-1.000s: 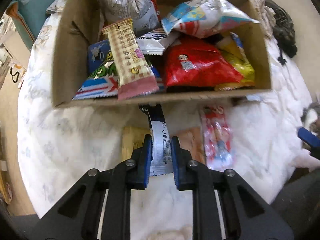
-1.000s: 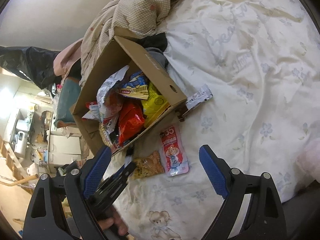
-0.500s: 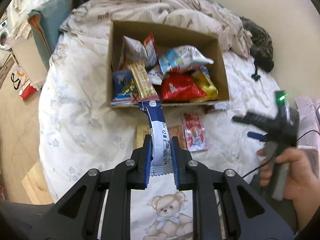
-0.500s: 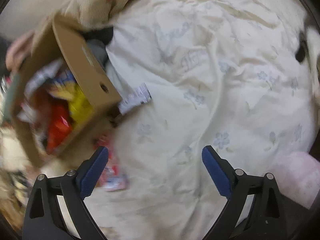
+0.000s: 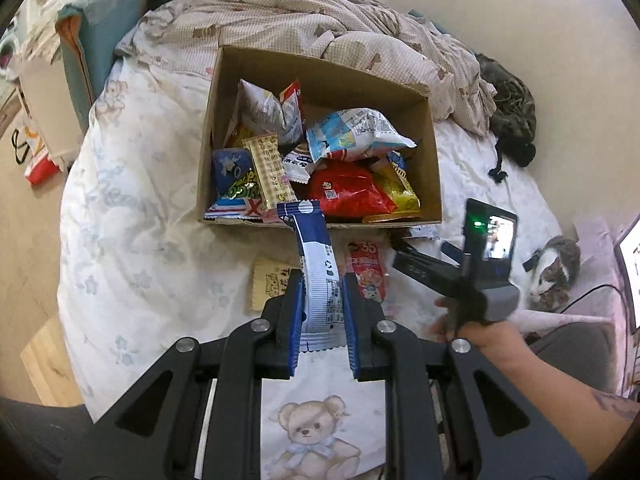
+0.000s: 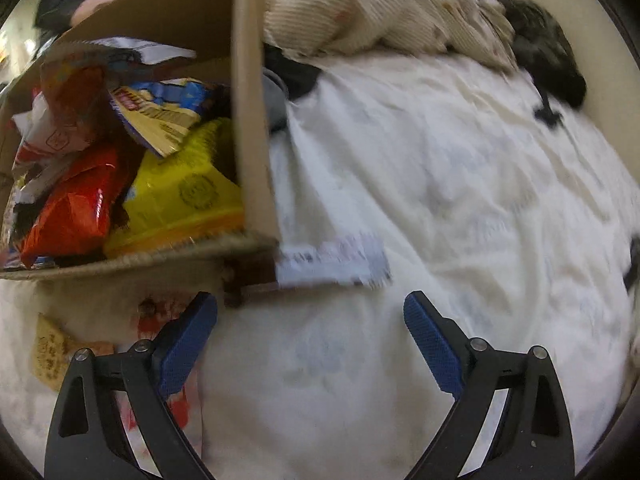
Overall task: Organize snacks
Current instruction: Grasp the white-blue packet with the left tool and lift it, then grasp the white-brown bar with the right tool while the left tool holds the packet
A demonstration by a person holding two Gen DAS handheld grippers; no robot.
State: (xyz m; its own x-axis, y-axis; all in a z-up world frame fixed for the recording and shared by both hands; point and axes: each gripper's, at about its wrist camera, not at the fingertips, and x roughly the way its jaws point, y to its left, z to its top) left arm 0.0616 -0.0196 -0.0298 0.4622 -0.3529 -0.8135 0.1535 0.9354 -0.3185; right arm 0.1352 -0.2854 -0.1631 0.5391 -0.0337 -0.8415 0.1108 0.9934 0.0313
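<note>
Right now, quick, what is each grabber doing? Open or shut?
Left gripper: shut on the blue and white snack packet.
Right gripper: open and holding nothing, over the white bedsheet.

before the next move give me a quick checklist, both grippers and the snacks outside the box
1. Left gripper shut on blue and white packet: ok.
2. Right gripper open, nothing between its jaws: ok.
3. White wrapper ahead of right gripper, beside cardboard box corner: ok.
4. Wrapper free, not tucked under box: cannot tell.
5. Red pouch and yellow cracker pack still on bedsheet: not ok.
</note>
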